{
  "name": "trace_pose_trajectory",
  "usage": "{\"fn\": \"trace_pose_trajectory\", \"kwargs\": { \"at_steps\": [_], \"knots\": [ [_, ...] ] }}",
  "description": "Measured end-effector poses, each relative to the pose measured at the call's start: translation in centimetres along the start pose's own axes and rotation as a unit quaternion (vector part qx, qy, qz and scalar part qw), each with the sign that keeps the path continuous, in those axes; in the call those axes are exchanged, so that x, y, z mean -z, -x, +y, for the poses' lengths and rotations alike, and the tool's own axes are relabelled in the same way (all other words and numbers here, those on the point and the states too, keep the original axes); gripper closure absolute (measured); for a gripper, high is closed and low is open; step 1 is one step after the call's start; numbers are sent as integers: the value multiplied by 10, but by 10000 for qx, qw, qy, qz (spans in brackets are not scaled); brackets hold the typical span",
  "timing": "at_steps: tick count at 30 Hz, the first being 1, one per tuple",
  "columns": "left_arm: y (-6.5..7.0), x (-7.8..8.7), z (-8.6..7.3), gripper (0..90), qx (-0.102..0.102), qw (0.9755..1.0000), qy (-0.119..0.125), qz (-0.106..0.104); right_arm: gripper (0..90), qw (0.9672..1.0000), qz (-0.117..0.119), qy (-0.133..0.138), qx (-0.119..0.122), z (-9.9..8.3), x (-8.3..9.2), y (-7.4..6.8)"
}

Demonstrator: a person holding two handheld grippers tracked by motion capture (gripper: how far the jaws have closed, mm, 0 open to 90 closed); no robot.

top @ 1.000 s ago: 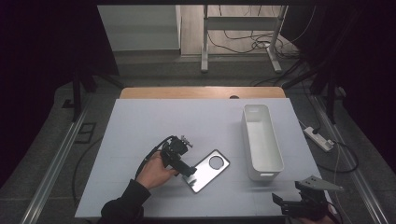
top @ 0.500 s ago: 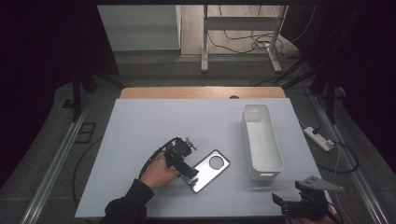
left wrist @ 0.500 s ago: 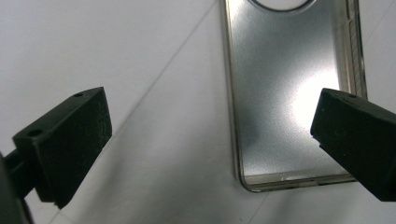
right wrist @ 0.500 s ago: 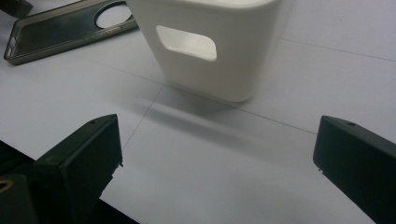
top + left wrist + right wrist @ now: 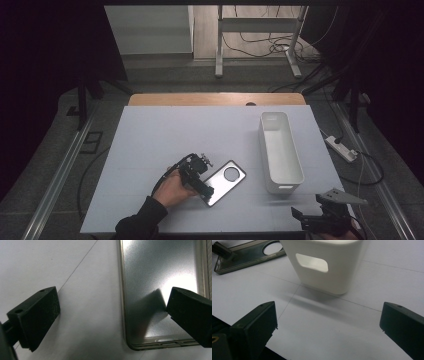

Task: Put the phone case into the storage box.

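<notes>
High view: phone case (image 5: 223, 182) lies flat on the white counter (image 5: 165, 135), near the front edge and left of the white bin (image 5: 280, 150), apart from it. Round camera cutout toward the bin end. Left hand-held gripper (image 5: 202, 189) is down at the case's near-left end, person's hand (image 5: 172, 189) behind it. Right hand-held gripper (image 5: 320, 220) sits at the counter's front right corner, near the bin, off the case.

Left gripper view: jaws spread wide, nothing between them pinched. One jaw over bare counter, the other over the case's (image 5: 162, 290) shiny inner face, so they straddle its long edge near a corner. Port slots show on the bottom rim.

Right gripper view: jaws wide apart, empty, aimed at the bin's (image 5: 324, 265) end wall with its handle slot; case (image 5: 249, 253) far upper left.

Handling guess: case looks thin, light, glossy and fairly stiff, with a raised rim. Lying flat, it'll likely slide rather than lift. Best hold is probably across the rim wall at the long edge, one jaw inside, one outside; avoid the thin strip by the cutout.
</notes>
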State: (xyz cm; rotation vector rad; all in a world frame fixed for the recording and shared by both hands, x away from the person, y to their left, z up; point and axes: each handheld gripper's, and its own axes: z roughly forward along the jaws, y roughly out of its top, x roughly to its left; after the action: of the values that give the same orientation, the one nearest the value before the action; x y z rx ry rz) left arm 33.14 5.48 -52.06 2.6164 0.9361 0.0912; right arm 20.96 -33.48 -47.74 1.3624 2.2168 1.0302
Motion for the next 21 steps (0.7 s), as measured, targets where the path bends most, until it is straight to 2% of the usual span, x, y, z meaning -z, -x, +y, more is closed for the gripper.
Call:
{"fn": "trace_pose_trajectory", "kwargs": {
  "at_steps": [1,3,4,5,7,10,12,15,16,17,21],
  "knots": [
    [0,2,0,18,9,10000,5,-5,14,10000,2,0,1,0,0,0],
    [-1,7,-1,121,-8,10000,59,-30,14,10000,0,-3,0,0,0,0],
    [-2,9,-2,230,17,9999,118,-49,14,10000,1,-3,1,0,0,0],
    [-2,10,-2,302,-2,9999,127,-71,14,10000,0,-12,5,0,0,0],
    [-2,12,-3,373,18,9999,143,-84,14,10000,0,-17,2,0,0,0],
    [-3,14,-3,585,65,9996,179,-193,15,10000,3,-11,4,0,0,0],
    [-4,14,-2,682,48,9994,151,-305,14,10000,2,-21,7,0,0,0],
    [-5,13,-1,803,123,9983,204,-524,15,10000,5,-23,9,0,0,0],
    [-5,13,-1,844,123,9983,204,-524,15,10000,3,-28,4,0,0,0],
    [-4,12,-1,844,230,9981,249,-518,15,10000,3,-28,4,0,0,0],
    [-7,13,-1,882,339,9975,214,-588,16,10000,8,-30,4,0,0,0]
  ]
}}
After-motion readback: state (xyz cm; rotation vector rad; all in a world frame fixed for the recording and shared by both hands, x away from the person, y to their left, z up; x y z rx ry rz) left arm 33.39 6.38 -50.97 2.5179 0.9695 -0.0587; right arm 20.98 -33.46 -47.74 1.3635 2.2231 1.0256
